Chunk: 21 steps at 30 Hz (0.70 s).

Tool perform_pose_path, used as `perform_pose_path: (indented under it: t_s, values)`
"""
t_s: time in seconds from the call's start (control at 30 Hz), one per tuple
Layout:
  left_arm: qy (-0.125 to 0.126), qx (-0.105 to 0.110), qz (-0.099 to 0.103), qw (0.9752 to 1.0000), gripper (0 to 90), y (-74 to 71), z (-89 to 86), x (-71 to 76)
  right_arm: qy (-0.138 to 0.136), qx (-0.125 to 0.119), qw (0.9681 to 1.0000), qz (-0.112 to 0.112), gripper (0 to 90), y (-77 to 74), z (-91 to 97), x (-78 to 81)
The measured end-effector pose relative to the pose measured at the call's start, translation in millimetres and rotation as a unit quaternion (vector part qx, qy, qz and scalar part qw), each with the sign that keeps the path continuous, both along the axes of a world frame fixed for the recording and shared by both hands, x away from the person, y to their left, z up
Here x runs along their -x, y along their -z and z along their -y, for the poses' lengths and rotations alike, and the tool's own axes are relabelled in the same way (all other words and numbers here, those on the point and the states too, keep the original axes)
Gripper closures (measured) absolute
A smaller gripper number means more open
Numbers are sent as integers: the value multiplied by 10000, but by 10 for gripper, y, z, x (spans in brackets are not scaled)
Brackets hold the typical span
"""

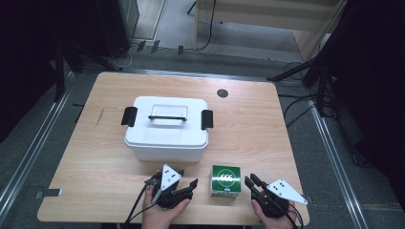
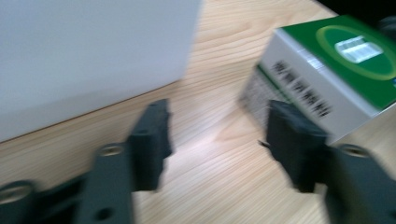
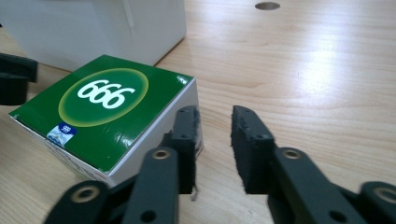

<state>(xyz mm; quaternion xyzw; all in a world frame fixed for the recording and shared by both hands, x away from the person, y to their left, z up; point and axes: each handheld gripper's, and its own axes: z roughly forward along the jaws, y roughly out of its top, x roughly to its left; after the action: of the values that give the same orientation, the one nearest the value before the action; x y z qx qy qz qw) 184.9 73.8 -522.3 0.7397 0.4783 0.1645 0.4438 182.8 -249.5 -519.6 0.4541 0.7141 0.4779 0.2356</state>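
Green-topped box [image 3: 105, 112] is showing white "666" in a yellow-ringed oval, left of the black right jaws. White bin [image 1: 166, 128] is wearing black latches; table [image 1: 267, 133] is showing pale wood grain.

small box [image 1: 225, 181] before lidded bin [image 1: 166, 128], between both grippers

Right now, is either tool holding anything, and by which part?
Nothing is held. The left tool and right tool stand open on either side of the green box, with bare table between their jaws.
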Motion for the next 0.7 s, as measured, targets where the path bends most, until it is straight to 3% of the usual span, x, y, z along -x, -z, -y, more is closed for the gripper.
perform_pose_path:
  t_s: [0.07,0.1,0.17,0.2,0.23,0.27,0.33,0.37,0.43,0.5,0.53,0.57,0.7]
  values:
    - [-97,-61,12,9999,205,-4,-63,13,-55,43,9998,166,658,3,33,-4]
    - [-283,-123,-4,9995,144,-5,-211,32,-17,40,9999,122,633,-4,44,-6]
    - [-358,-82,12,9993,80,0,-291,43,115,121,9999,39,506,-26,61,-19]
    - [-511,-22,59,9987,43,14,-461,67,176,161,9997,1,451,-38,63,-23]
    - [-511,-22,59,9987,14,14,-461,67,219,188,9996,0,387,-48,66,-25]
    - [-713,-2,120,9974,0,32,-626,87,250,180,9995,15,325,-59,69,-27]
    - [-957,52,123,9953,0,40,-768,91,276,177,9995,-23,203,-82,75,-35]
    - [-957,52,123,9953,0,40,-768,91,276,177,9995,-23,203,-82,75,-35]
    - [-1099,121,88,9938,0,39,-908,87,306,259,9992,-62,98,-107,80,-46]
    - [-1178,33,118,9930,0,40,-1017,90,197,146,9996,-166,0,-133,107,-56]
    - [-1292,14,135,9915,0,42,-1127,94,146,54,9996,-236,0,-146,129,-65]
    - [-1292,14,135,9915,0,42,-1127,94,146,54,9996,-236,0,-146,129,-65]
    - [-1609,-117,141,9868,0,41,-1385,91,313,189,9992,-163,0,-139,155,-86]
